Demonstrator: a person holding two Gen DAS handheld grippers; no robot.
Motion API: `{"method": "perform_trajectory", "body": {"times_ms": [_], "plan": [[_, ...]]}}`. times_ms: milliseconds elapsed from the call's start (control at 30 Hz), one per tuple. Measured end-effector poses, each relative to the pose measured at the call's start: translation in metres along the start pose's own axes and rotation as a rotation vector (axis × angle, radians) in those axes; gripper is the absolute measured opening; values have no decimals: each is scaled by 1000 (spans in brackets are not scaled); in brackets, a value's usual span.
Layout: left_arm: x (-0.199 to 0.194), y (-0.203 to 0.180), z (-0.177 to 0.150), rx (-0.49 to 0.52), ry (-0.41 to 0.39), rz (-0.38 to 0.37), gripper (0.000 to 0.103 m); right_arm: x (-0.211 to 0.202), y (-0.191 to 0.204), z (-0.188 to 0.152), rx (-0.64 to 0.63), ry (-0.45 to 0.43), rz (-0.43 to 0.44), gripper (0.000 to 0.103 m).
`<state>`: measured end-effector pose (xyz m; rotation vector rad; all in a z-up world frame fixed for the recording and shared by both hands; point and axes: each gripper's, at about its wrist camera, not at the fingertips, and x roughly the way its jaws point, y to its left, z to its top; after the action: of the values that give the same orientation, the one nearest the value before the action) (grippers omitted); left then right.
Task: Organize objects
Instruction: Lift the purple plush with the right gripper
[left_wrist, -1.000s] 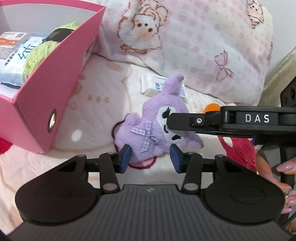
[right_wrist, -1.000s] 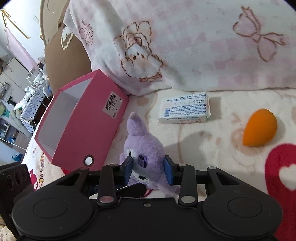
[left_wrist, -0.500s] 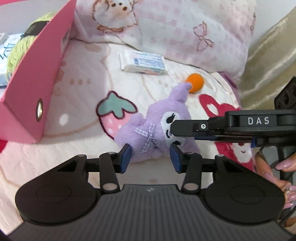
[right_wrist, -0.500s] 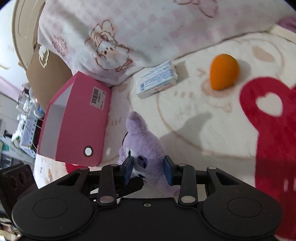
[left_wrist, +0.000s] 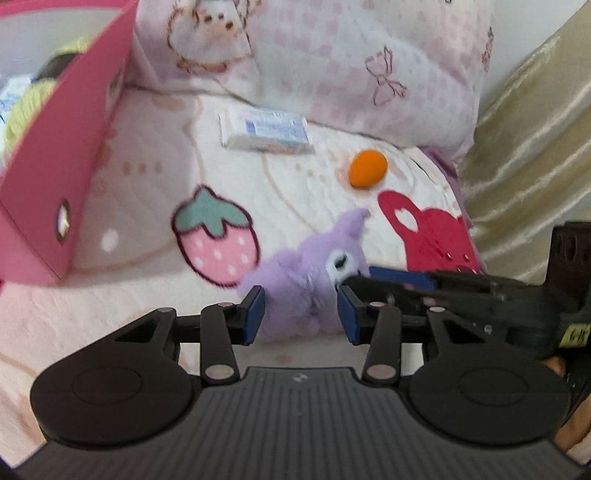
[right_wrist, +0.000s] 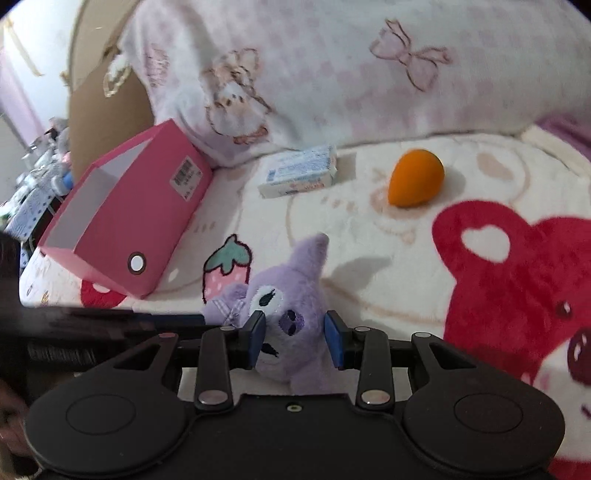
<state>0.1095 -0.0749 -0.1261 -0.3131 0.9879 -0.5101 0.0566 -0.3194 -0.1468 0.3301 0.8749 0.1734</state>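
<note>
The right gripper (right_wrist: 294, 341) has its blue pads pressed into the head of the purple plush toy (right_wrist: 286, 295), one on each side of the face, so it is clamped on the toy. The left gripper (left_wrist: 301, 314) has its pads against the toy's body (left_wrist: 295, 280) from the other side, and it too looks closed on the plush, though blur makes the contact less sure there. The toy sits between the two claws, near the cameras, over the printed blanket (right_wrist: 388, 251) just right of the strawberry print (right_wrist: 227, 267); whether it rests on the blanket or is lifted clear I cannot tell. The step in hand appears to be carrying the toy to the pink box (right_wrist: 122, 218), which stands open to the far left. The next move likely calls for both hands travelling left together at matched pace, so the soft toy is not stretched or dropped, then lowering it over the box rim. The left view looks into the box and shows green yarn (left_wrist: 22, 110) and a packet already inside; the right view shows only the box's outer wall and barcode label. Farther off lie a white packet (right_wrist: 299, 171) and an orange egg-shaped sponge (right_wrist: 415, 177), apparently yet to be put away.
</note>
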Motion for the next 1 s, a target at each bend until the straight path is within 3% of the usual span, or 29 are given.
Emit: {"method": "perform_trajectory", "body": {"times_ms": [233,300,400,533,733,1000], "plan": [[13,10,-5,-84,40,48,41,-5,11,-5,-166,-1,6,41],[18,12,-8,-98,39,58,41,-4,15,-11,-206,-5,19,51],[20,14,-8,-134,8,45,40,3,22,-17,-251,-29,-38,53],[19,11,-5,-115,-16,61,32,4,22,-17,-260,-54,-42,53],[24,2,-7,-73,-31,107,30,12,13,-16,-186,-60,-37,54],[20,-4,-12,-56,-50,111,28,14,28,-24,-255,-70,-77,48]]}}
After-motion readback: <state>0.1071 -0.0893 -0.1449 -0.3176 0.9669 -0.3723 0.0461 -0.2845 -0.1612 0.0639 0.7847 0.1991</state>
